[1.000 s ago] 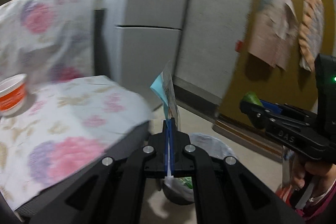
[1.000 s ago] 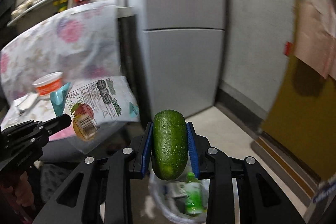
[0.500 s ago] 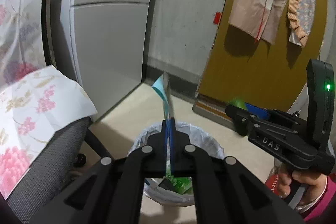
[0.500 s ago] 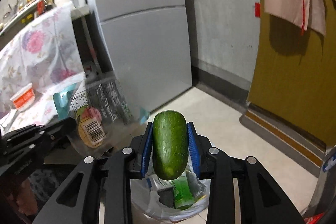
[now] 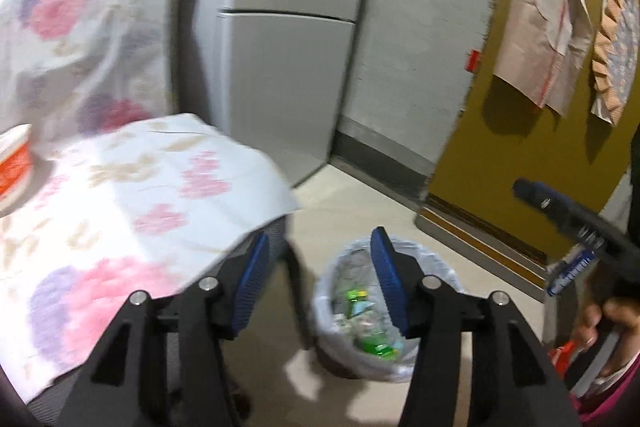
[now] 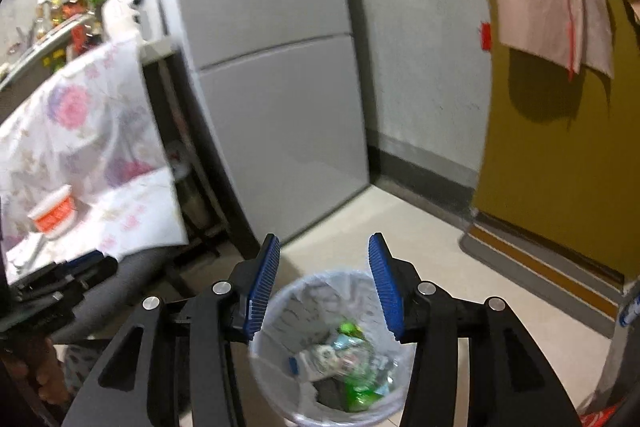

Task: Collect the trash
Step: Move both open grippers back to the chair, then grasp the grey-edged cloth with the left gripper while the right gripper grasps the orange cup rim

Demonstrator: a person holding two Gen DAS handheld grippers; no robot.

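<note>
A small bin (image 6: 276, 383) lined with a clear bag stands on the floor right under my right gripper (image 6: 324, 251). Its jaws are opening and nothing is between the blue pads. Green and pale rubbish (image 6: 352, 359) lies inside the bin. In the left wrist view the bin (image 5: 438, 267) shows just beyond my left gripper (image 5: 320, 259), whose jaws are also opening with nothing between them. The right gripper (image 5: 560, 211) reaches in from the right there, held by a hand. An orange and white cup (image 6: 52, 215) sits on the floral cloth.
A chair draped in a floral cloth (image 5: 140, 195) stands left of the bin. Behind them is a grey fridge (image 5: 280, 67). A mustard door (image 5: 520, 147) with hanging cloths stands to the right. Pale floor (image 6: 440, 247) lies between fridge, door and bin.
The left gripper has let go of the plastic wrapper and the right of the green cucumber-like thing; both jaws now stand apart. The left view has swung back towards the chair.
</note>
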